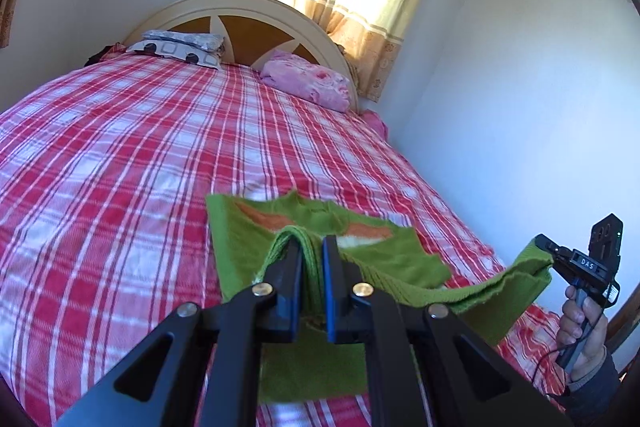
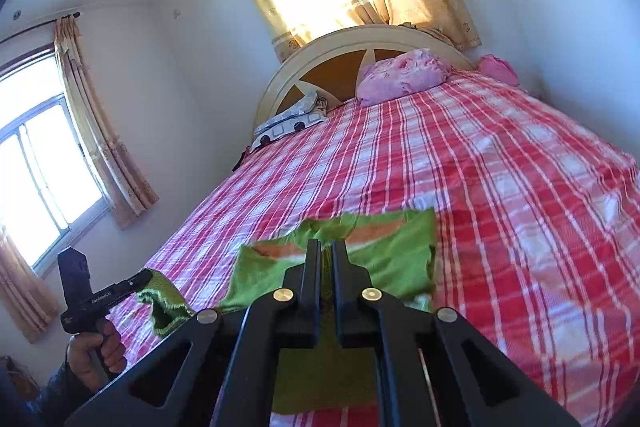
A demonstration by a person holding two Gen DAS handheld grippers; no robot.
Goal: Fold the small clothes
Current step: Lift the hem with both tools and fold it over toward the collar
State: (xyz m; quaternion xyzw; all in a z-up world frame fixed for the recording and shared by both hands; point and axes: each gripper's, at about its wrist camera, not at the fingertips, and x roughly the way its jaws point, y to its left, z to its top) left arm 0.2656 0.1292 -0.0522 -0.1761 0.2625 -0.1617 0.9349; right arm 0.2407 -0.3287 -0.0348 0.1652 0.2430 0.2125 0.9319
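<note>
While both sets of jaws stay out of it, our left gripper point(image 1: 311, 247) and right gripper point(image 2: 326, 251) clamp the green garment's point(image 1: 248, 239) near hem, lifted; its body stretches ahead toward the headboard point(image 1: 240, 11) over the bed's point(image 1: 120, 147) foot edge.

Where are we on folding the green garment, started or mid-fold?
Mid-fold. Done: both grippers have a grip; the left gripper and right gripper are each shut on an edge of the green garment. In hand: that edge is lifted off the plaid bedspread, while the far part with the orange stripe lies flat. Left: lay the held edge over, release, then any further folds.
</note>
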